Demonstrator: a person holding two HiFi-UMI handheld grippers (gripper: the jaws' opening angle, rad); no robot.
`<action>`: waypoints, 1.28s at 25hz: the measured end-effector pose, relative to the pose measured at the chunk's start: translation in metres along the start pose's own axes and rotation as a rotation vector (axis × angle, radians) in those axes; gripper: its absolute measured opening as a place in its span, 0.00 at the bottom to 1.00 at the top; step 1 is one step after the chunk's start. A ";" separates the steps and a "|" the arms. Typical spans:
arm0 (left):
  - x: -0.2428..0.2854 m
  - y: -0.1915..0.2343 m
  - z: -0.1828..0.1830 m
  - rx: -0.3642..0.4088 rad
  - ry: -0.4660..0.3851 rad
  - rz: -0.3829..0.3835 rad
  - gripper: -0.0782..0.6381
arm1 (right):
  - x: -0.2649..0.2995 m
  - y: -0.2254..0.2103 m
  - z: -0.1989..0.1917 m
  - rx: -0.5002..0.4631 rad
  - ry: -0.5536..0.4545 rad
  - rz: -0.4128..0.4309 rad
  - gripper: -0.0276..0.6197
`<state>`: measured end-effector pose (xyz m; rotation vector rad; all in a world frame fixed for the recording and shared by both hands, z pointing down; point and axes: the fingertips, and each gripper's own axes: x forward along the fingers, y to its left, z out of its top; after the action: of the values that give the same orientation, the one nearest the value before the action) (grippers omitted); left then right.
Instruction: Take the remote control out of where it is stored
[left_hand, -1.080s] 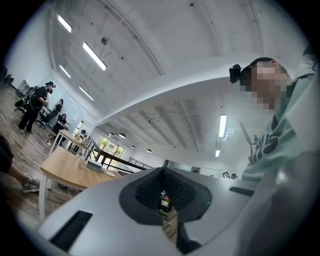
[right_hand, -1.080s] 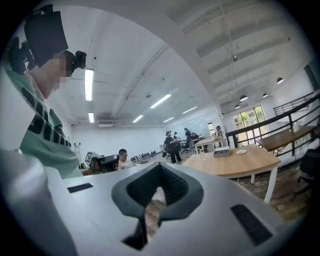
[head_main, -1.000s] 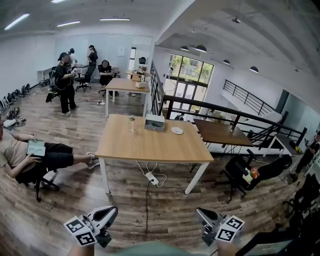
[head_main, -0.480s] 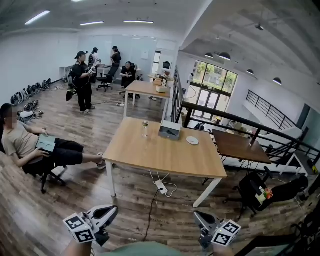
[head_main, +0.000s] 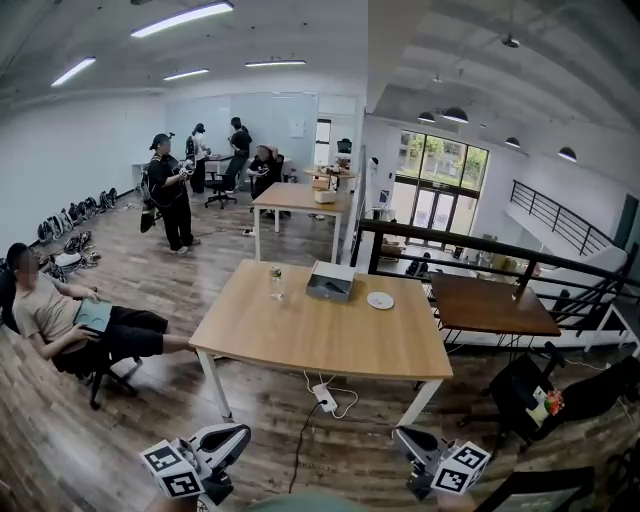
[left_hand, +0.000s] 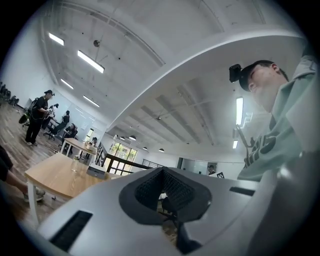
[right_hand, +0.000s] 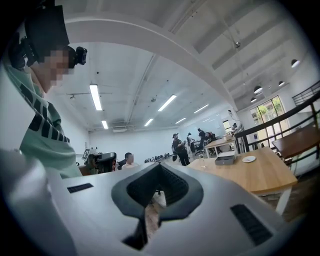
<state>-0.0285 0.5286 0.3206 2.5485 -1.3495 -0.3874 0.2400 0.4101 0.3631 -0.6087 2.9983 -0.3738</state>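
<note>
No remote control shows in any view. A grey box sits at the far side of a wooden table, with a glass to its left and a white plate to its right. My left gripper and right gripper hang low at the bottom of the head view, well short of the table, above the wooden floor. In the left gripper view the left gripper has its jaws together with nothing held. The right gripper in its own view is likewise shut and empty.
A power strip with cables lies on the floor under the table. A seated person is at the left and a dark office chair at the right. A darker table and a black railing stand behind; several people stand at the back.
The head view has swung and lifted, so the table now sits nearer the middle and more ceiling shows. Both grippers stay low at the bottom edge, shut as before.
</note>
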 end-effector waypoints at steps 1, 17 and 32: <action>0.011 -0.004 -0.006 -0.004 0.009 -0.009 0.10 | -0.007 -0.011 -0.002 0.005 -0.001 -0.006 0.04; 0.120 0.019 -0.031 -0.083 0.105 -0.153 0.10 | -0.031 -0.092 -0.009 0.058 -0.029 -0.139 0.04; 0.129 0.257 0.067 -0.129 0.004 -0.253 0.10 | 0.182 -0.111 0.036 -0.027 -0.027 -0.234 0.04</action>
<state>-0.1792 0.2754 0.3251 2.6142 -0.9671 -0.4970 0.1180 0.2324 0.3542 -0.9623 2.9171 -0.3339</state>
